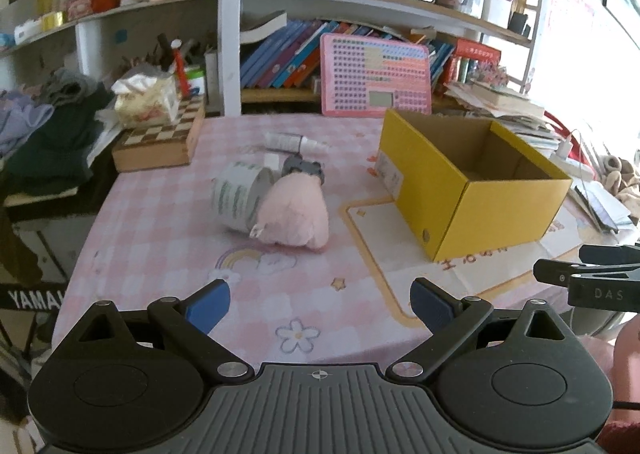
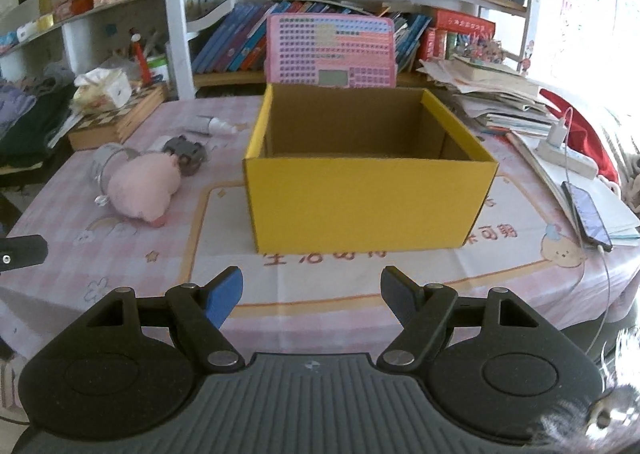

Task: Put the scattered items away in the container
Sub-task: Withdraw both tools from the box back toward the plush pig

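Bench (image 1: 160, 221) cloth lies bare between both tools and the scattered things, with open room along its near edge. Left tool (image 1: 320, 308) hovers over that near edge, fingers spread, nothing between them. Right tool (image 2: 312, 296) is likewise released and empty, facing the front wall of the yellow box (image 2: 368, 205). That box stands open-topped at mid-bench; what shows of its brown inside looks empty, though the floor near the front wall is hidden. To its left, well apart from it, a pink plush toy (image 1: 296, 213) lies on the cloth, touching a white canister (image 1: 240, 193) tipped on its side. Just behind the plush sits a small grey toy (image 1: 304, 167), perhaps a car, too blurred to be sure. Farther back lies a white tube (image 1: 296, 141). A chessboard case (image 1: 160, 141) sits at the far left corner, and stacked papers (image 2: 500, 97) crowd the right edge beside a phone (image 2: 588, 213)
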`<state>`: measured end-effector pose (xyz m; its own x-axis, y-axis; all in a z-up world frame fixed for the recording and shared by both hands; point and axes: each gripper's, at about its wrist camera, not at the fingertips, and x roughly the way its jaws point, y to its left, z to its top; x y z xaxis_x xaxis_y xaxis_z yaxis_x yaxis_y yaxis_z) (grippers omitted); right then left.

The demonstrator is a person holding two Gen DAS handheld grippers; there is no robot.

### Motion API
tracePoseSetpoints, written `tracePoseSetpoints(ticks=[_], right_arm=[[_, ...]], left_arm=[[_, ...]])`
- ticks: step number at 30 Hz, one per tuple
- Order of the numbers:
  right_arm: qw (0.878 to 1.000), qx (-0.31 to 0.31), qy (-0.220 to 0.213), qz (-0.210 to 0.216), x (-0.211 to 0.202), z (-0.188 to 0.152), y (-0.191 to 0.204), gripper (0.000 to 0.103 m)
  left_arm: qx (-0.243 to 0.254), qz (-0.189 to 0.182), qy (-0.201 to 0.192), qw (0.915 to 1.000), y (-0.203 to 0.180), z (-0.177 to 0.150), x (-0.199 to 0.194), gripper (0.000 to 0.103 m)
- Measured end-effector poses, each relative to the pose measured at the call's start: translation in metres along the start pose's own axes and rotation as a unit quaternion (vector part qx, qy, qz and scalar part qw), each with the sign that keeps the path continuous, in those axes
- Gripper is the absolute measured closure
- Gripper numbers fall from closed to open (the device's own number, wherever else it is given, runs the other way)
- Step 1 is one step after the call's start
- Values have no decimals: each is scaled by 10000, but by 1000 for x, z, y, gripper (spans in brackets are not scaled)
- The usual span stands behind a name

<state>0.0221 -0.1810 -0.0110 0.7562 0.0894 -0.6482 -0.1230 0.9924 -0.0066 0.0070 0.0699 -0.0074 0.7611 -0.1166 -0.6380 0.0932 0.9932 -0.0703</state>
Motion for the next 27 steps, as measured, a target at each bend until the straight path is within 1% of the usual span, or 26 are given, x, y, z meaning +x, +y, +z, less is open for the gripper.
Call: tracePoseSetpoints(ticks=[4,13,18,27], right_arm=[[9996,-169,134,183,1,-4,12,28],[9964,-611,201,557,6,-5,39,28],[9944,-828,202,627,9,-4,53,28],[9919,-994,162,780,14,1,73,28]], left_arm=[[-4,16,91,10000,1,-3,2,5],[-21,88,175,9998,8,-8,1,5],[-118,117,144,9998,16,-9,-2,5],[-208,231,112,9995,32,-9,-5,5]])
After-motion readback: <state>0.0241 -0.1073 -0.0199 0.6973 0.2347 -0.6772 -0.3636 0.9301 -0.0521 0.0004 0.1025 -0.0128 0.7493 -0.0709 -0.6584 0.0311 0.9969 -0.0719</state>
